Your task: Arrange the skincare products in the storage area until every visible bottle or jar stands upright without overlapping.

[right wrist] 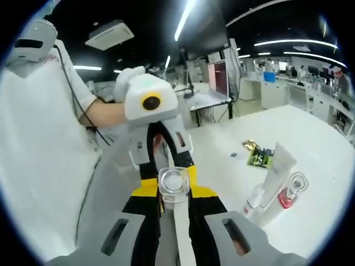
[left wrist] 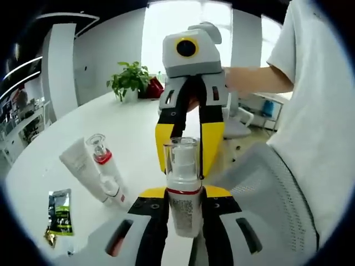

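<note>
Clear-capped spray bottle, white body with a red band, held off the table at its near edge. Gripped low on the body by the left gripper, jaws closed in to the width of the bottle. Flanked at the cap by the right gripper, jaws narrowed against the clear cap and apparently in contact. Carried roughly upright between the two.

Step in hand, as judged: transfer or re-grip of this one bottle ahead of placement. Next move calls for release by one gripper, then setting the base flat on a bare patch of white table, apart from the other products.

Further out on the table, lying flat and bunched together: white tube, clear-capped bottle with a red collar resting against the tube, and small white bottle just beside them. None upright; task judged far from complete. Dark green sachet near them, apart. Potted plant at the far edge.

Writing: fine print on the held bottle's label, too small to read. Print on the sachet likewise illegible. No brand identifiable.
</note>
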`<state>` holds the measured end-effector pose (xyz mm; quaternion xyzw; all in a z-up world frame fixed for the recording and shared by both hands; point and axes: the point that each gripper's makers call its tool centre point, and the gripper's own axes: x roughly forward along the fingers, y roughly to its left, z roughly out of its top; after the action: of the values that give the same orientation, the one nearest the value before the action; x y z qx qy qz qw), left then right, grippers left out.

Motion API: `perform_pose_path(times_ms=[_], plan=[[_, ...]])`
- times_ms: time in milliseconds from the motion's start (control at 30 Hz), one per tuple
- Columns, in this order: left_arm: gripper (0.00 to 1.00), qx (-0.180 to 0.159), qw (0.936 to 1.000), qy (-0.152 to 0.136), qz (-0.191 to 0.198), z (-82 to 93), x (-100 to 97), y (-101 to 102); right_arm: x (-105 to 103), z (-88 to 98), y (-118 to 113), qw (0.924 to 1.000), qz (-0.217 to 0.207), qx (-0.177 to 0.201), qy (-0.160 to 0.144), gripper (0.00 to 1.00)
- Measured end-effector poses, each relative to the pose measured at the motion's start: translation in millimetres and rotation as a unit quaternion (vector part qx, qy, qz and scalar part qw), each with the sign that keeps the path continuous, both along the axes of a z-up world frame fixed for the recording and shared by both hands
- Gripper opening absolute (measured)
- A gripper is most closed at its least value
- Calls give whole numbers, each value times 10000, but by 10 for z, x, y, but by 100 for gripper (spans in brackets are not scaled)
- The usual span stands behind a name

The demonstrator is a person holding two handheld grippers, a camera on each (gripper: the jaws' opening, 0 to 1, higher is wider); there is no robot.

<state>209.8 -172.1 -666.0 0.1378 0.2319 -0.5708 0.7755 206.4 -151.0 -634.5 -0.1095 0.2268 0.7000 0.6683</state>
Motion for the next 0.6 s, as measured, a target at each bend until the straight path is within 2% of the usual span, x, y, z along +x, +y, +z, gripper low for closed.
perform_pose_path(times_ms=[267, 400, 533, 600], plan=[[27, 126, 9997, -47, 180, -218, 104, -73, 98, -234, -51, 9991, 49, -406, -82, 17], [30, 154, 9996, 29, 253, -303, 131, -63, 154, -389, -99, 9973, 99, -713, -162, 17], [37, 147, 9990, 120, 411, -388, 164, -28, 211, -478, -132, 9969, 65, -773, -98, 17], [38, 184, 9985, 179, 485, -441, 170, 9, 255, -542, -168, 9958, 45, -899, -164, 17]])
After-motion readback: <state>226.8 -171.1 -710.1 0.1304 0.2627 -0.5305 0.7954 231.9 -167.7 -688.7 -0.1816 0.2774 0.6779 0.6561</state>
